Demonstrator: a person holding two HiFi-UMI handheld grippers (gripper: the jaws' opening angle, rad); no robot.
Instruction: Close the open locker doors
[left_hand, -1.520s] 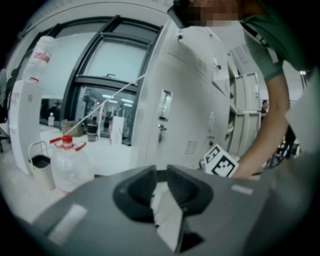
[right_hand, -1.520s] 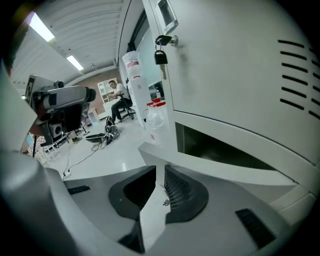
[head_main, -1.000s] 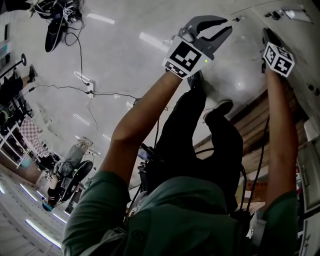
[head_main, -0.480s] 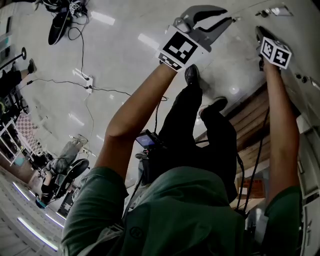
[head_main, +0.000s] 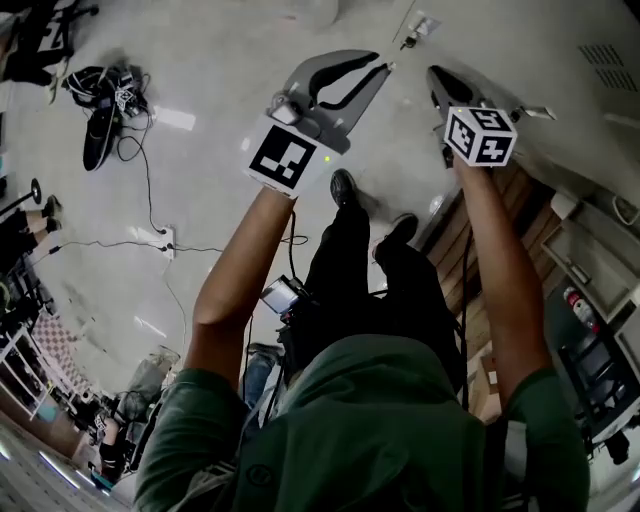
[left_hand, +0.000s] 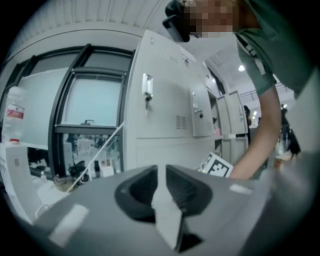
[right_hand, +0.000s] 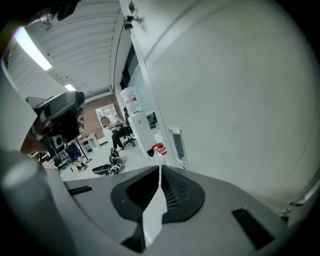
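Grey lockers (head_main: 590, 90) run along the right of the head view, with open compartments (head_main: 590, 270) lower down. My right gripper (head_main: 437, 78) is shut and empty, held close beside a large grey locker door (right_hand: 240, 90) that fills its own view; whether it touches the door cannot be told. A slim latch (right_hand: 177, 145) shows on a door further along. My left gripper (head_main: 378, 68) is also shut and empty, a little left of the right one. In the left gripper view, a locker door (left_hand: 165, 105) carries a keyed latch (left_hand: 147, 91), and a smaller door (left_hand: 200, 110) stands ajar.
Cables and a dark bag (head_main: 100, 100) lie on the glossy floor at the left. A water dispenser (right_hand: 132, 107) and a red object (right_hand: 159, 148) stand beyond the lockers. A window (left_hand: 75, 110) sits left of the locker bank. People and chairs are far off.
Both grippers have drifted left and lower in the head view as the head turned. More of the lockers and their open compartments now shows at the right. Both stay shut.
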